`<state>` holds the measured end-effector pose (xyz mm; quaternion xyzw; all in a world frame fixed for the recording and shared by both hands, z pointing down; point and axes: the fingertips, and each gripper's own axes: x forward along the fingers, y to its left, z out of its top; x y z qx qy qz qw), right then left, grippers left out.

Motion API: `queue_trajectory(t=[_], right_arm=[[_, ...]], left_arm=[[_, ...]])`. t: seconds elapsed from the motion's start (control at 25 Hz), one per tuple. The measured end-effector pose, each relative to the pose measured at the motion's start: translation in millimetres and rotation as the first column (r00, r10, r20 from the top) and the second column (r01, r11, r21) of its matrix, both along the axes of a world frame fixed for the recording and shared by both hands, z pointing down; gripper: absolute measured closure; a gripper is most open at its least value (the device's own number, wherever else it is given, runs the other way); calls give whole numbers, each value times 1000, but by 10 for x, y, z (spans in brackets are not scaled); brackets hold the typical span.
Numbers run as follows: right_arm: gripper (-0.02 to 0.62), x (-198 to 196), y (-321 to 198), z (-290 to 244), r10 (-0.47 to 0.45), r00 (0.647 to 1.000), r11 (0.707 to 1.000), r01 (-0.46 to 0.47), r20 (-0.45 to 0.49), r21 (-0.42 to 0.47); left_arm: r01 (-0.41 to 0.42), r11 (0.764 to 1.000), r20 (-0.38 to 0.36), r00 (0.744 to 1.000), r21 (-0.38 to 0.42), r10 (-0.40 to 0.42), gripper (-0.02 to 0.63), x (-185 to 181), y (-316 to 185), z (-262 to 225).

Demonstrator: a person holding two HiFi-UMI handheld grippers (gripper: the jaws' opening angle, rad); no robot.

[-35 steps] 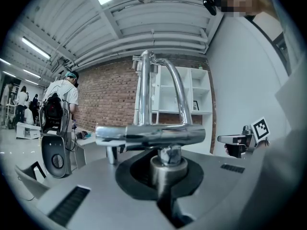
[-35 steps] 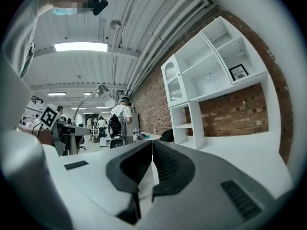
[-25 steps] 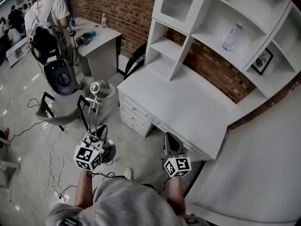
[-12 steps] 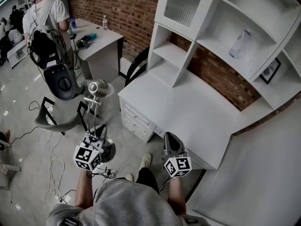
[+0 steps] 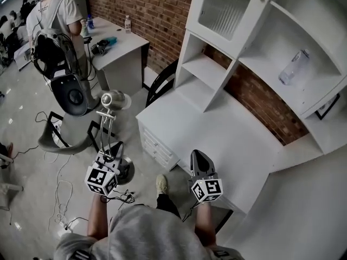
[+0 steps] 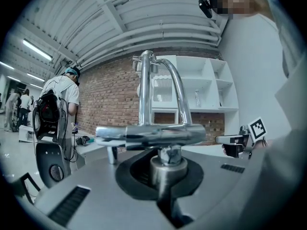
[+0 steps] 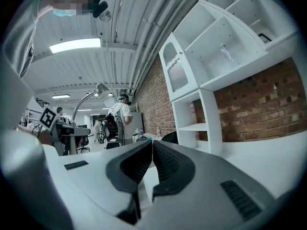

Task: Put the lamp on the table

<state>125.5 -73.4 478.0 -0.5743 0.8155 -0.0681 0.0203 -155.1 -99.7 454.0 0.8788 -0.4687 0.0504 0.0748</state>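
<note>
A brick wall (image 5: 146, 15) backs the room, and a person (image 5: 51, 15) stands with their back turned at 10 o'clock in the head view.

Low on the left, the left gripper (image 5: 112, 157) carries the lamp (image 5: 108, 124) over the floor (image 5: 32, 161). Its fingers (image 6: 96, 188) are clenched on the short post just above the round base. The lamp is all chrome. It has a disc foot, a slim jointed arm standing roughly upright, and a small rounded head tipped toward 1 o'clock. In the left gripper view its crossbar and curved tube shine right in front of the camera. It looks top-heavy for so low a grip, so it may swing.

Over the last second the white bench (image 5: 217, 129) has slid nearer and lower in the head view, and a shoe (image 5: 161, 184) has come forward at 6 o'clock. The lamp has kept its place before the body. I judge that the person is walking the lamp in and that setting it down is still to come. The lamp hangs off the bench's near-left corner, and the bare top lies toward 2 o'clock from it.

The right gripper (image 5: 199, 164) is at the bench's front edge, its fingers (image 7: 129, 166) closed together on nothing.

Farther right, the white shelf unit (image 5: 217, 69) rises from the back of the bench, with a clear bottle (image 5: 293, 68) on a shelf.
</note>
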Motion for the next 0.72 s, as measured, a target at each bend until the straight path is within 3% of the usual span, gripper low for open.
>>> queue_trajectory(t=[0.32, 0.72], right_arm=[[572, 194, -656, 125, -21, 1000, 999, 21, -4, -27], [572, 328, -1402, 369, -45, 999, 997, 44, -8, -65]], left_arm=[[16, 999, -26, 1000, 32, -15, 604, 225, -657, 63], [-13, 1000, -23, 1000, -1, 13, 604, 551, -1422, 409]])
